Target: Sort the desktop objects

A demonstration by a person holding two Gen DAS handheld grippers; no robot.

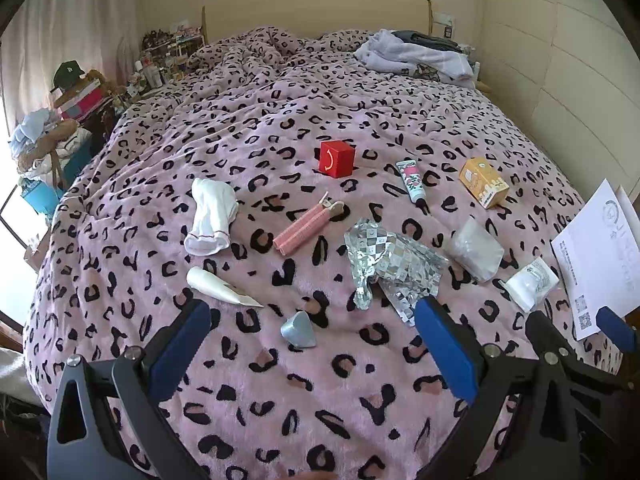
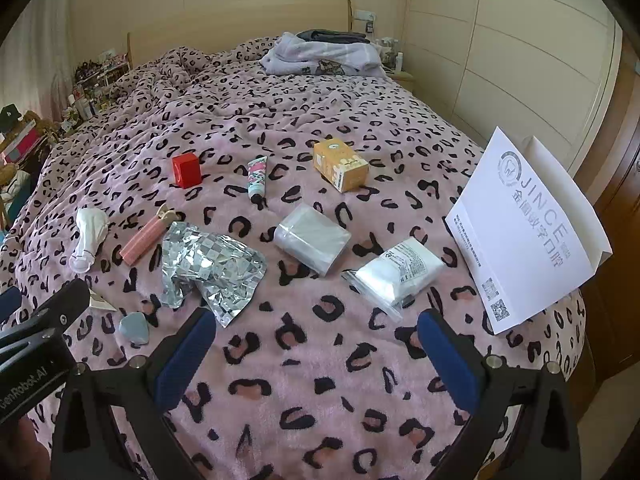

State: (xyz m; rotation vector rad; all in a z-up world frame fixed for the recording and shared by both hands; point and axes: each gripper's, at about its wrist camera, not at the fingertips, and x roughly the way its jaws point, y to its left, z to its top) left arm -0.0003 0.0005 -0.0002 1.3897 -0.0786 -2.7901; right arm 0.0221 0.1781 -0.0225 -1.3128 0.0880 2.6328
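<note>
Bag [image 2: 528,232], contents unseen, perhaps empty.

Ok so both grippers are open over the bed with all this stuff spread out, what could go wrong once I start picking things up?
1. The crumpled silver foil bag is limp and shiny; fingers may pinch only a fold, and it could slip out.
2. The small gray wedge sits on the soft leopard blanket, so a grasp may press it into the pile or snag fabric.
3. The white paper bag leans at the bed's right edge and looks easy to knock off.
</note>
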